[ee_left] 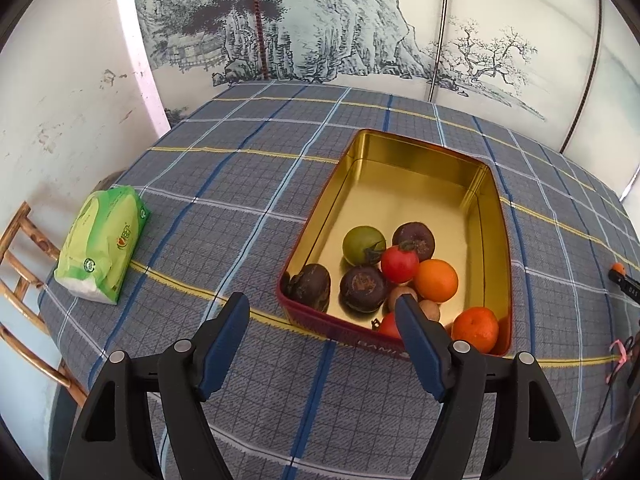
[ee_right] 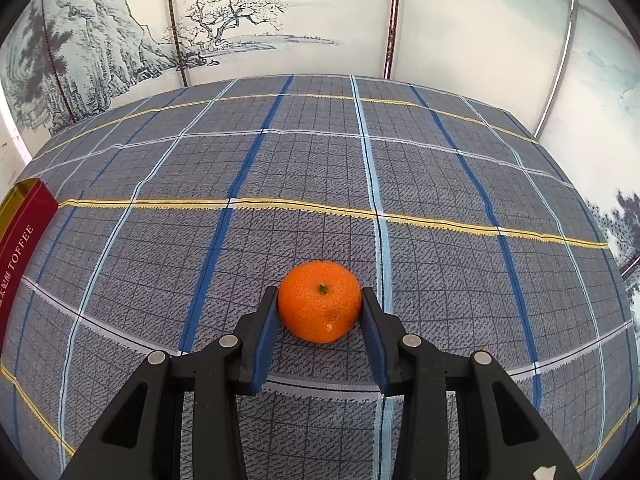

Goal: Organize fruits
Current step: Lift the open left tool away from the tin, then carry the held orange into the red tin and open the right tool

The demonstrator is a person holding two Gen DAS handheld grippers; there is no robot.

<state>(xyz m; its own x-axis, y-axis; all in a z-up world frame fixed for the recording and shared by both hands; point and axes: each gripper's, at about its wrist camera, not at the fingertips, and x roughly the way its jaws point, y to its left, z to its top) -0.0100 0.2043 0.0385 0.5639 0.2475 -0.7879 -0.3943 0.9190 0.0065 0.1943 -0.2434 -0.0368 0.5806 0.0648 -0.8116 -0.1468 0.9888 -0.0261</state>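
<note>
In the left wrist view a gold-lined tin box with red sides sits on the plaid tablecloth. It holds several fruits: a green one, dark purple ones, a red one and oranges. My left gripper is open and empty, just in front of the box's near wall. In the right wrist view my right gripper is shut on a tangerine, with both blue pads touching its sides, low over the cloth. The box's red side shows at the far left.
A green pack of tissues lies at the table's left edge, beside a bamboo chair. A painted folding screen stands behind the table. The right gripper's tip with the tangerine shows at the far right of the left wrist view.
</note>
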